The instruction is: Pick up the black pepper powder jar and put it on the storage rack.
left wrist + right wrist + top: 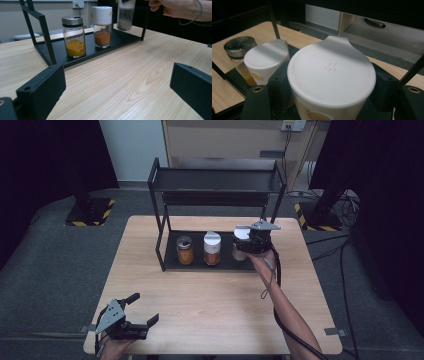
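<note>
Work in hand: the right gripper (245,244) is carrying a white-capped clear glass shaker jar (241,245) at the right end of the black metal rack's lower tray (172,264), at about 1 o'clock from the table's centre.
Right gripper state: its jaws are pressing on the jar's white cap (331,75) from both sides, closed as far as the cap allows.
Left gripper state: the left gripper (142,312) is resting at 7 o'clock on the light wooden table (215,295), its jaws standing wide apart with nothing between them.
Neighbours: 1 white-capped jar of red-brown powder (212,249) is standing just beside the held jar, at its 9 o'clock; 1 steel-lidded jar of yellow powder (184,250) is standing further along.
Risk 1: the smooth cap is giving little purchase, so the jar is likely slipping if tilted.
Risk 2: the held jar is hanging close to its neighbour; a sideways drift is likely knocking it over.
Risk 3: the rack's right-hand upright post (265,212) is standing near the gripper, so a careless move is risking a bump.
</note>
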The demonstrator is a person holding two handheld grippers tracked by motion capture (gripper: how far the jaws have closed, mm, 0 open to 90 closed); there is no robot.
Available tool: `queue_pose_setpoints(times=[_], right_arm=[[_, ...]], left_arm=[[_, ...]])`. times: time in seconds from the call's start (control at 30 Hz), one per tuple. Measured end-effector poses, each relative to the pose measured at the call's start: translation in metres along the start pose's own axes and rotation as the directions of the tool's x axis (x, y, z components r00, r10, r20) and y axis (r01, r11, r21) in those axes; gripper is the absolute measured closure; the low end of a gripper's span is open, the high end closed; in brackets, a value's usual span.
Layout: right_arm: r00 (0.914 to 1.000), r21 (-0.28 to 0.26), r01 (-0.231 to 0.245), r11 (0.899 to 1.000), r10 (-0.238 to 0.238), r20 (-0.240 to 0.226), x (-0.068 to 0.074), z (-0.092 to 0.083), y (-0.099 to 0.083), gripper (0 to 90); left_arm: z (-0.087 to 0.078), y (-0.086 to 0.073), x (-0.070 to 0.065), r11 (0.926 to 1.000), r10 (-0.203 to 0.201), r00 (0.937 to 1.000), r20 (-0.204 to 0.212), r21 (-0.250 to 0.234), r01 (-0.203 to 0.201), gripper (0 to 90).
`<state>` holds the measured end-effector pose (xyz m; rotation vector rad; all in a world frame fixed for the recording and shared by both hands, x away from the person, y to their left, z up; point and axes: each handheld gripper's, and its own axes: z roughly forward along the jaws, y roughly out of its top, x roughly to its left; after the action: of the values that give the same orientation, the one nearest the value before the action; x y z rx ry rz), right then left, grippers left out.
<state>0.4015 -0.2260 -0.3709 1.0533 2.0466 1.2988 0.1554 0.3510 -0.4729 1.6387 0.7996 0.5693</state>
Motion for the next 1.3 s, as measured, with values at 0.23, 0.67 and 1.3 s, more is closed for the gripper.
queue_pose_setpoints(times=[0.23,0.67,1.3], right_arm=[[0.9998,0.012,-0.011,1.0,0.011,0.016,-0.001,0.009,-0.01,31.0],[0.9998,0.015,-0.009,1.0,0.009,0.02,0.001,0.018,-0.023,30.9],[0.9997,0.018,-0.024,1.0,0.024,0.008,0.002,0.021,-0.032,30.9]], left_arm=[[0.0,0.0,0.0,1.0,0.001,1.0,-0.001,0.001,-0.001,0.0],[0.0,0.0,0.0,1.0,-0.001,1.0,-0.001,-0.002,0.001,0.0],[0.0,0.0,0.0,1.0,-0.001,1.0,-0.001,-0.002,0.001,0.0]])
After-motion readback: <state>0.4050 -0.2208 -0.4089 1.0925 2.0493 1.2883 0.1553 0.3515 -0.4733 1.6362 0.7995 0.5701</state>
